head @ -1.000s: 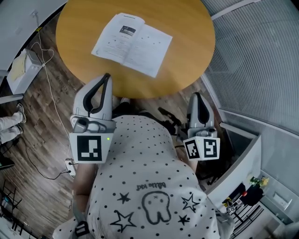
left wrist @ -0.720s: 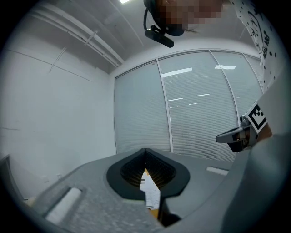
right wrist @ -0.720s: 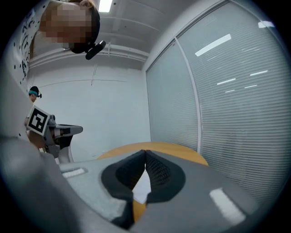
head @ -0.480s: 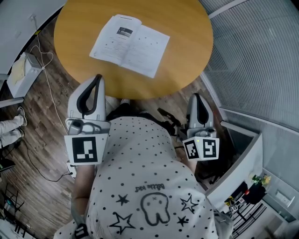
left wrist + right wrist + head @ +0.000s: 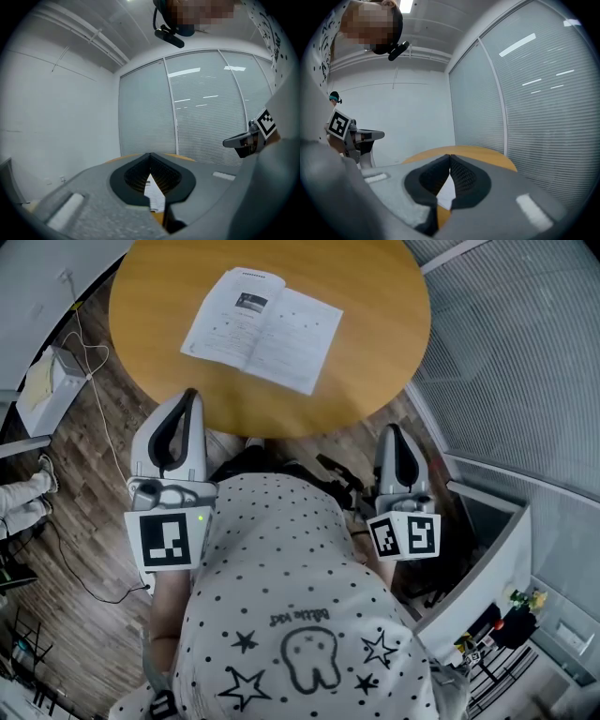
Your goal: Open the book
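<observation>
Head view: booklet (image 5: 265, 327) lies already open, flat on the round table (image 5: 375, 381), well apart from both grippers | Left gripper view: left gripper (image 5: 150, 155) jaws together, empty | Right gripper view: right gripper (image 5: 450, 157) likewise closed, empty | Handling (judged): light, floppy paper; pinch a page's free edge.

An office — glass partitions with blinds (image 5: 525, 343), round wooden table (image 5: 375, 352), wood-look floor (image 5: 84, 484).

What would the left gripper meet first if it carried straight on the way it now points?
Probably the open book on the round table: the left gripper aims across the near edge toward it. It might touch bare tabletop first; depth is unclear.
</observation>
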